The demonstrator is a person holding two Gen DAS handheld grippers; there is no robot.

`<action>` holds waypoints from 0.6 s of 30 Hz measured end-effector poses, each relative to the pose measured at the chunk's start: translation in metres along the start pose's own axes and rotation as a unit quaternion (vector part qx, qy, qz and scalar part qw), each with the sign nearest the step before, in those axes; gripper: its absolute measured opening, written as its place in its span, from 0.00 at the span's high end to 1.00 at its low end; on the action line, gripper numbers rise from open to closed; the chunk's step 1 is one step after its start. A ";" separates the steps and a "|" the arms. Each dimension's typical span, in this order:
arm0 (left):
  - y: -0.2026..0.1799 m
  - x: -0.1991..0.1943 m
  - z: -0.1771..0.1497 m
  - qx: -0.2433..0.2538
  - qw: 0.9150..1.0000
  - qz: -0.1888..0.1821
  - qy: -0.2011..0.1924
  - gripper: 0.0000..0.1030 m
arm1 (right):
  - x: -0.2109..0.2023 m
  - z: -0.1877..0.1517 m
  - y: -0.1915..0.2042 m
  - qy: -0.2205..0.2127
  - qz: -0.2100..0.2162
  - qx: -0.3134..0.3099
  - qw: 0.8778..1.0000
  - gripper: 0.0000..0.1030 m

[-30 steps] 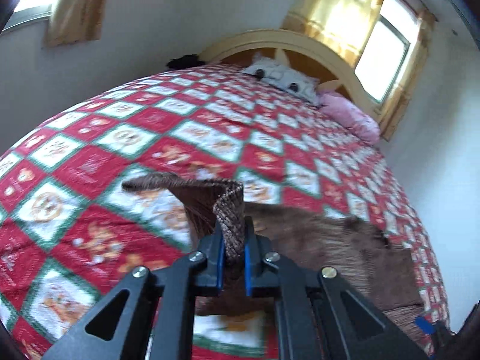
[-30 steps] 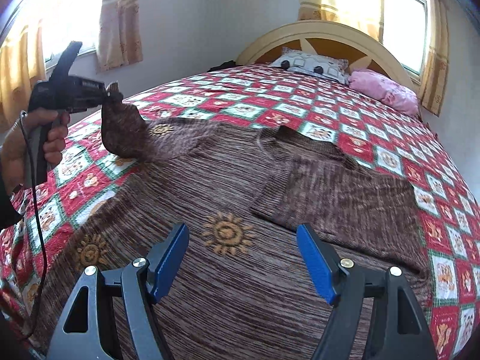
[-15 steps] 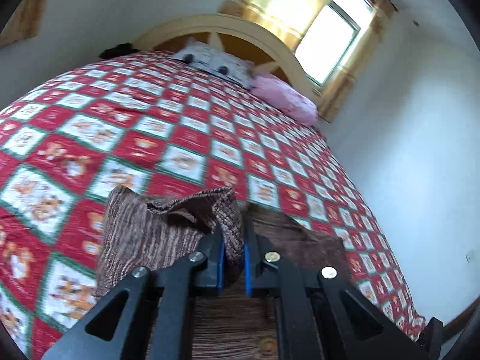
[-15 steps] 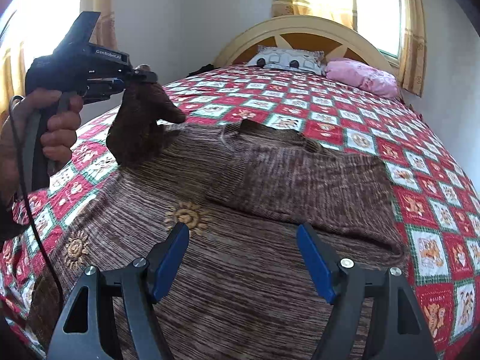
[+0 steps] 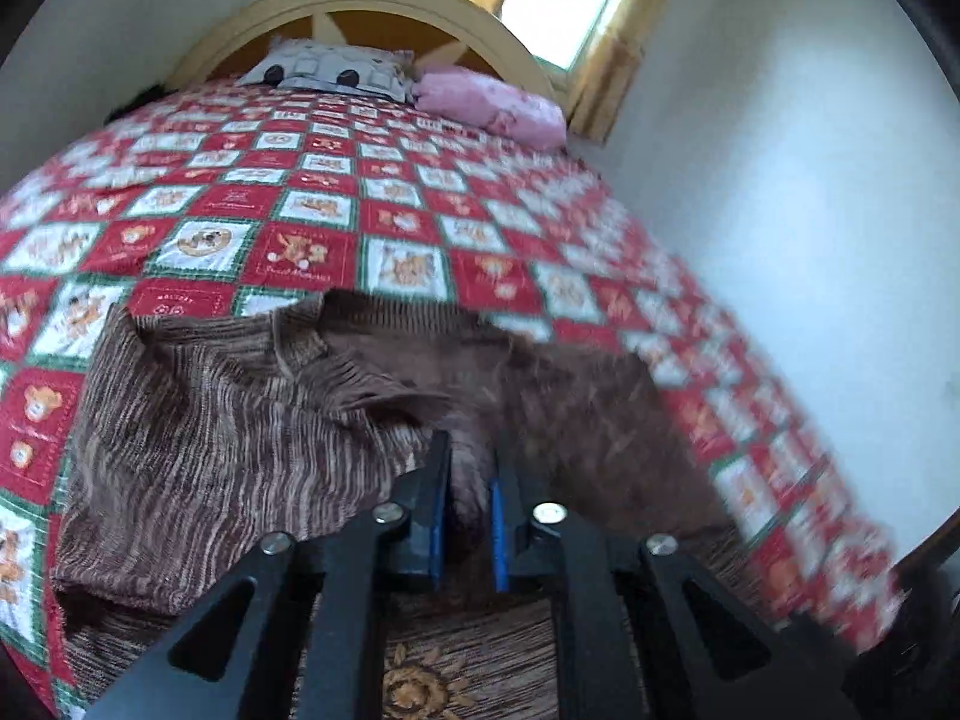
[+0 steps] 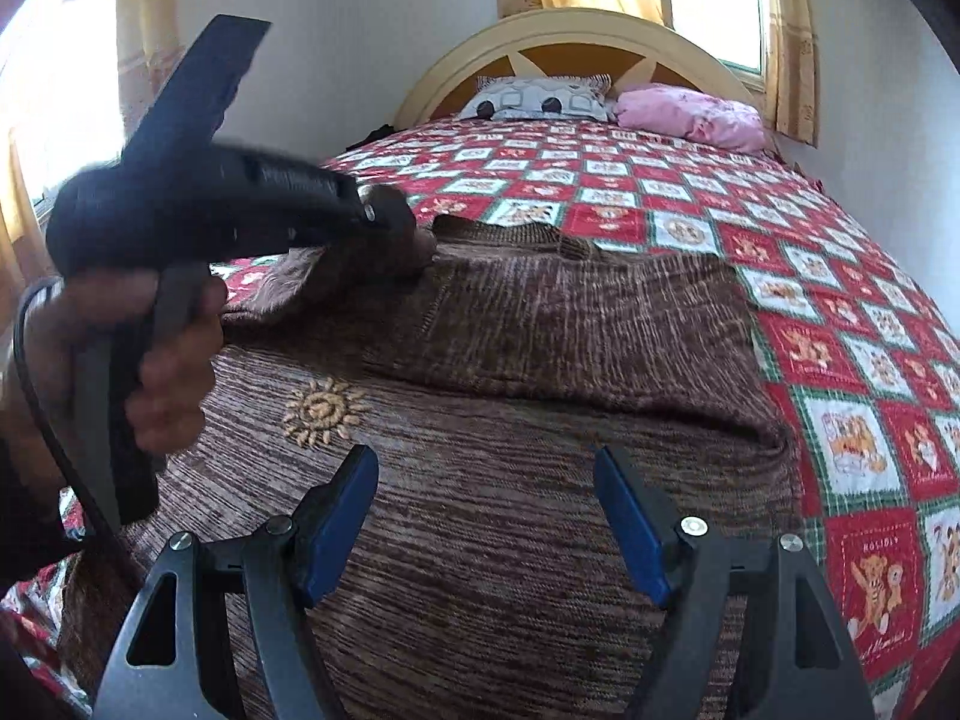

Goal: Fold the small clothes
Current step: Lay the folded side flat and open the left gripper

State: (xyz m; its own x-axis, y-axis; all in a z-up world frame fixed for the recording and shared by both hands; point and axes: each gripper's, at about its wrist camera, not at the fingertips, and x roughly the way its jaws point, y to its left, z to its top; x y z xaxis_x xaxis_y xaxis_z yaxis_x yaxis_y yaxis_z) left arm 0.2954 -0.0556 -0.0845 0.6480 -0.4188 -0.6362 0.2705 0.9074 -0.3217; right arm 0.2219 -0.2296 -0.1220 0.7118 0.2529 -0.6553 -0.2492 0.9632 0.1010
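A brown knitted sweater [image 6: 570, 324] lies flat on a brown striped throw with sun motifs [image 6: 324, 408] on the bed. My left gripper [image 5: 468, 450] is over the sweater's body [image 5: 570, 408]. Its jaws are opening, with a fold of the left sleeve [image 5: 210, 420] still filling the narrow gap. From the right wrist view, a hand [image 6: 168, 360] holds the left gripper [image 6: 390, 219] at the sweater's left shoulder, with sleeve cloth [image 6: 360, 258] bunched under its tip. Nearer the foot of the bed, my right gripper [image 6: 486, 480] hangs open above the throw with nothing in it.
A red, white and green checked quilt [image 6: 810, 300] covers the bed. A grey pillow [image 6: 540, 99] and a pink pillow [image 6: 690, 111] lie against the arched headboard [image 6: 570, 36]. A white wall [image 5: 780, 210] runs close along the bed's right side. Curtained windows stand behind and to the left.
The left gripper has carried the sleeve rightward from the quilt onto the sweater's body, and the sleeve now drapes lower. Its pads stand slightly further apart. The right gripper has drifted a little and stays open.
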 end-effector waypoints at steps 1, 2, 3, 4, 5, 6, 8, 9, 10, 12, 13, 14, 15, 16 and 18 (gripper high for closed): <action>-0.004 0.001 -0.004 0.013 1.000 0.002 0.005 0.75 | 0.000 -0.001 -0.002 0.001 -0.001 0.002 1.000 0.27; -0.007 0.000 -0.007 0.026 1.000 0.002 0.009 0.72 | 0.000 -0.002 -0.003 0.003 -0.002 0.003 1.000 0.27; -0.011 -0.004 -0.010 0.039 0.999 0.008 0.007 0.61 | 0.000 -0.004 -0.005 0.004 -0.002 0.004 1.000 0.27; -0.012 -0.010 -0.013 0.051 0.999 0.016 0.002 0.48 | -0.001 -0.005 -0.007 0.006 -0.003 0.006 1.000 0.27; -0.013 -0.019 -0.017 0.065 0.998 0.023 -0.008 0.43 | -0.001 -0.006 -0.009 0.008 -0.003 0.009 1.000 0.27; -0.012 -0.027 -0.019 0.076 0.997 0.027 -0.018 0.35 | -0.001 -0.006 -0.010 0.009 -0.003 0.011 1.000 0.27; -0.009 -0.047 -0.026 0.105 0.993 0.043 -0.037 0.30 | 0.000 -0.006 -0.013 0.014 -0.002 0.016 1.000 0.27; -0.004 -0.055 -0.030 0.115 0.991 0.053 -0.042 0.28 | 0.000 -0.006 -0.014 0.016 -0.001 0.018 1.000 0.27; 0.000 -0.058 -0.032 0.125 0.989 0.068 -0.044 0.24 | 0.001 -0.005 -0.014 0.019 0.003 0.021 1.000 0.27; 0.017 -0.061 -0.037 0.150 0.980 0.126 -0.039 0.22 | 0.003 -0.002 -0.014 0.025 0.014 0.021 0.999 0.27; 0.031 -0.061 -0.040 0.159 0.973 0.166 -0.035 0.22 | 0.005 0.001 -0.013 0.027 0.019 0.021 0.999 0.27; 0.043 -0.060 -0.040 0.158 0.968 0.194 -0.031 0.22 | 0.007 0.005 -0.013 0.031 0.028 0.024 0.999 0.27; 0.058 -0.058 -0.038 0.147 0.964 0.221 -0.025 0.22 | 0.009 0.010 -0.013 0.035 0.040 0.029 0.998 0.27; 0.074 -0.057 -0.036 0.128 0.960 0.246 -0.019 0.22 | 0.012 0.015 -0.014 0.036 0.048 0.033 0.998 0.27; 0.099 -0.055 -0.032 0.095 0.957 0.273 -0.018 0.22 | 0.017 0.025 -0.012 0.038 0.052 0.034 0.997 0.27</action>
State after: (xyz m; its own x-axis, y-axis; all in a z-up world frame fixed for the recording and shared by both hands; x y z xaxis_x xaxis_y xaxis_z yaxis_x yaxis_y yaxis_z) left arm 0.2634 0.0558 -0.1034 0.7527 0.1181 -0.6477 0.0077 0.9821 0.1880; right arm 0.2530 -0.2347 -0.1159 0.6324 0.3463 -0.6929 -0.2719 0.9368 0.2201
